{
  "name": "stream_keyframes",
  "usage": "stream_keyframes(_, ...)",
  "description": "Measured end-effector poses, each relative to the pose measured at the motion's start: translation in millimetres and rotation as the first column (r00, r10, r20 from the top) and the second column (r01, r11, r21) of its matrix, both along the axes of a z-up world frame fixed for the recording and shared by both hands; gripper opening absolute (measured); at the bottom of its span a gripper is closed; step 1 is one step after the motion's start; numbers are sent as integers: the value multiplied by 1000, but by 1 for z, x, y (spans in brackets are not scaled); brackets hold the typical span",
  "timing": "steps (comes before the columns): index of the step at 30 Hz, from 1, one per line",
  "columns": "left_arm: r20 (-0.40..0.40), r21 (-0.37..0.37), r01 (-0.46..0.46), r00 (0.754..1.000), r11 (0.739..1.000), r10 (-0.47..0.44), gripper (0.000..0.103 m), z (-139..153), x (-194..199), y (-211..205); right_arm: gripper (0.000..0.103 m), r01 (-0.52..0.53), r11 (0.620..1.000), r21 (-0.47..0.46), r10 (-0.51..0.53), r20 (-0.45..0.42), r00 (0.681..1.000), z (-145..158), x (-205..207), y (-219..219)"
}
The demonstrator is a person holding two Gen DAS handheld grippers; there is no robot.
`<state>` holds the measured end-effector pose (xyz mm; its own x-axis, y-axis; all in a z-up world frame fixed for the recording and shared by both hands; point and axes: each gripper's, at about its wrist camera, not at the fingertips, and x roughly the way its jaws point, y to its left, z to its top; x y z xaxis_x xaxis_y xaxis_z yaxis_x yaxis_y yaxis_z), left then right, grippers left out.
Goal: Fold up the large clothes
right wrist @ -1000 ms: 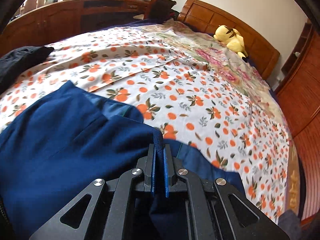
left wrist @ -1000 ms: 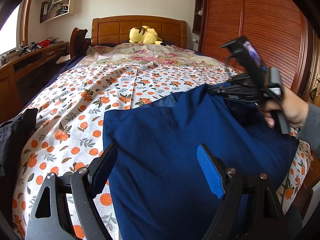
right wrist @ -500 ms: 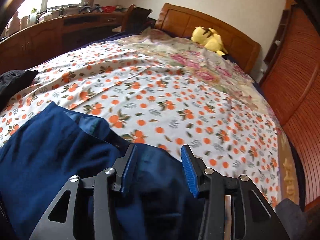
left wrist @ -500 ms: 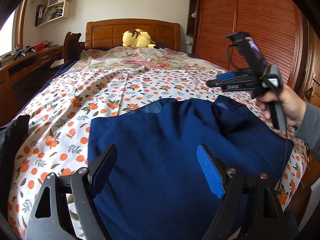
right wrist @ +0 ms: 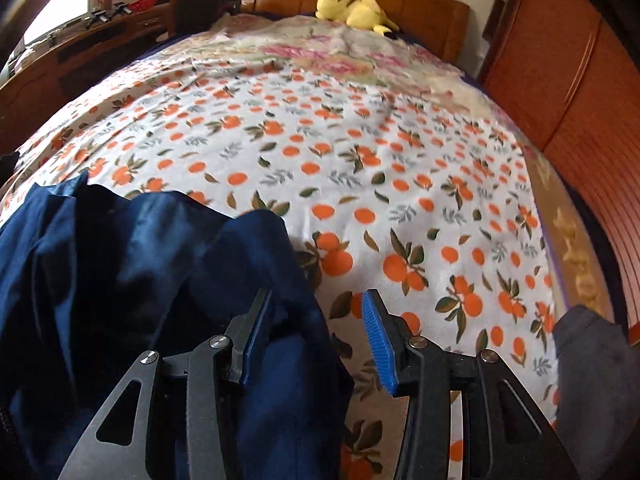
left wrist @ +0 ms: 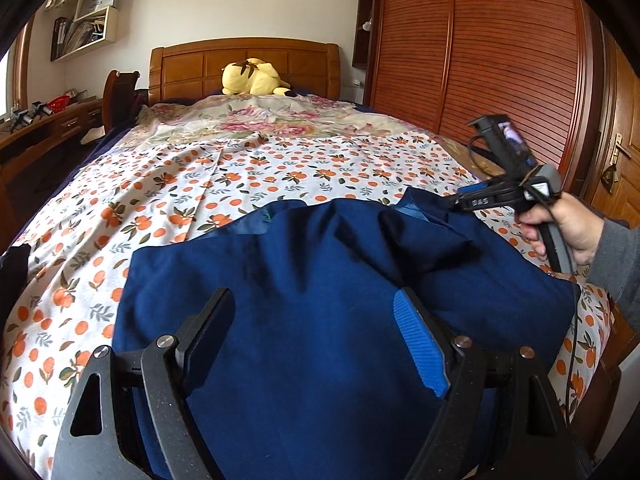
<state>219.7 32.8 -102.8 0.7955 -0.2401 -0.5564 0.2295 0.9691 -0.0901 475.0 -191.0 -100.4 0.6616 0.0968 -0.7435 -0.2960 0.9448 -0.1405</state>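
navy garment (left wrist: pixel 320 300) lies on orange-print bed (left wrist: pixel 180 200)

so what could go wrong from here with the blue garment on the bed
1. The blue garment lies rumpled, with creases near its far right corner; folding now could lock those in.
2. The right gripper is open, its jaws straddling the garment's edge over the bedsheet; closing here might pinch sheet too.
3. The garment's right side sits near the bed edge, so a tug could drag it off.
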Motion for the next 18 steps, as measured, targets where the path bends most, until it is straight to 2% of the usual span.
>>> stream_keyframes(3,-4,4,4,1000,1000,-4,82,-2,3,-5,45,-6,1000,16,6,-19,1000,-5,19,5)
stream_keyframes(5,-10,10,6,1000,1000,-6,82,-4,5,-7,13,-46,998,49,47,-11,999,-7,20,12)
stream_keyframes(6,-13,14,7,1000,1000,-7,82,-5,5,-8,2,-57,997,55,57,9,998,-4,20,14)
stream_keyframes(8,-22,18,9,1000,1000,-8,82,-8,6,-8,2,-48,993,109,38,89,995,7,13,6)
stream_keyframes(10,-28,19,10,1000,1000,-9,82,-10,8,-8,2,-2,996,93,-15,188,982,21,4,-4)
stream_keyframes(11,-30,19,10,1000,1000,-9,82,-11,8,-7,2,46,995,89,-62,194,979,24,5,-12)
stream_keyframes(12,-34,21,10,999,1000,-10,82,-12,9,-7,2,111,991,79,-124,182,975,23,10,-23)
stream_keyframes(16,-40,29,9,999,1000,-8,82,-14,11,-8,2,234,972,21,-234,53,971,-4,33,-52)
stream_keyframes(18,-43,26,9,999,1000,-8,82,-14,11,-8,2,288,958,12,-288,45,957,-9,36,-64)
